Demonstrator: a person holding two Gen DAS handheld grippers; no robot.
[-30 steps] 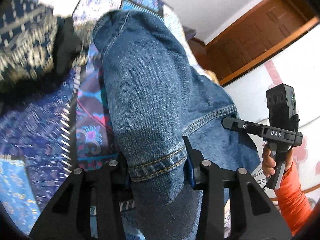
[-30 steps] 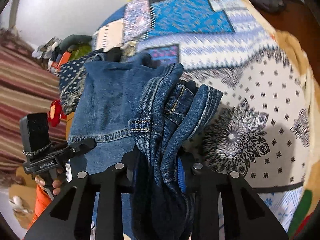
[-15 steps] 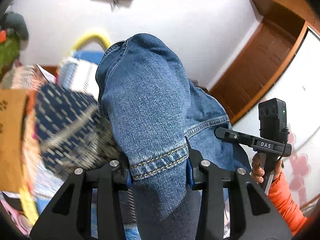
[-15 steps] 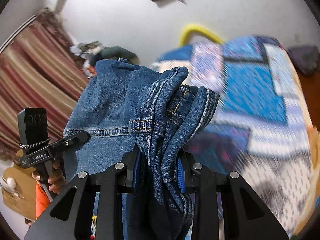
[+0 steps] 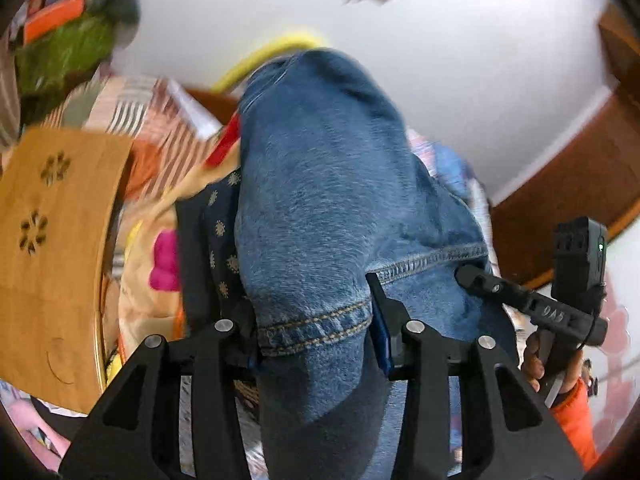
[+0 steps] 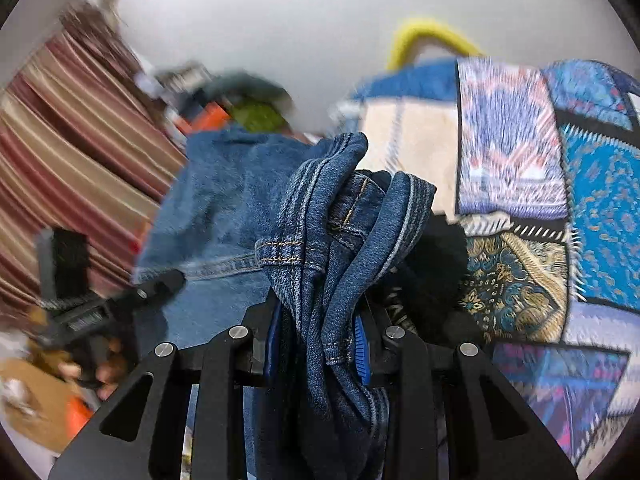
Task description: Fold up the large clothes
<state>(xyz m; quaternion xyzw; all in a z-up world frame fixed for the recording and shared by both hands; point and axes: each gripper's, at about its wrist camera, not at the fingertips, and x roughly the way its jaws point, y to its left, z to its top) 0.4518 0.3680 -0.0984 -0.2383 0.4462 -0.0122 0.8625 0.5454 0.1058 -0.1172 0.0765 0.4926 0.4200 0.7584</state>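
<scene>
A pair of blue denim jeans [image 5: 320, 200] is held up in the air between both grippers. My left gripper [image 5: 314, 332] is shut on a hemmed edge of one part, which drapes over and hides the fingers. My right gripper [image 6: 316, 344] is shut on a bunched, seamed part of the jeans [image 6: 340, 232]. The right gripper [image 5: 532, 308] shows at the right of the left wrist view, a hand in an orange sleeve holding it. The left gripper [image 6: 104, 304] shows blurred at the left of the right wrist view.
A bed with a blue patchwork cover [image 6: 592, 200] lies to the right. A wooden board with flower cut-outs [image 5: 52, 248] stands at the left. A striped curtain [image 6: 60, 152], a clothes pile [image 5: 68, 48], a yellow hoop [image 6: 428, 32] and a brown door frame [image 5: 568, 184] surround.
Both grippers have swung with the jeans: the views turned down and sideways, bringing the wooden board into the left view and the bedcover nearer in the right. The grips are unchanged.
</scene>
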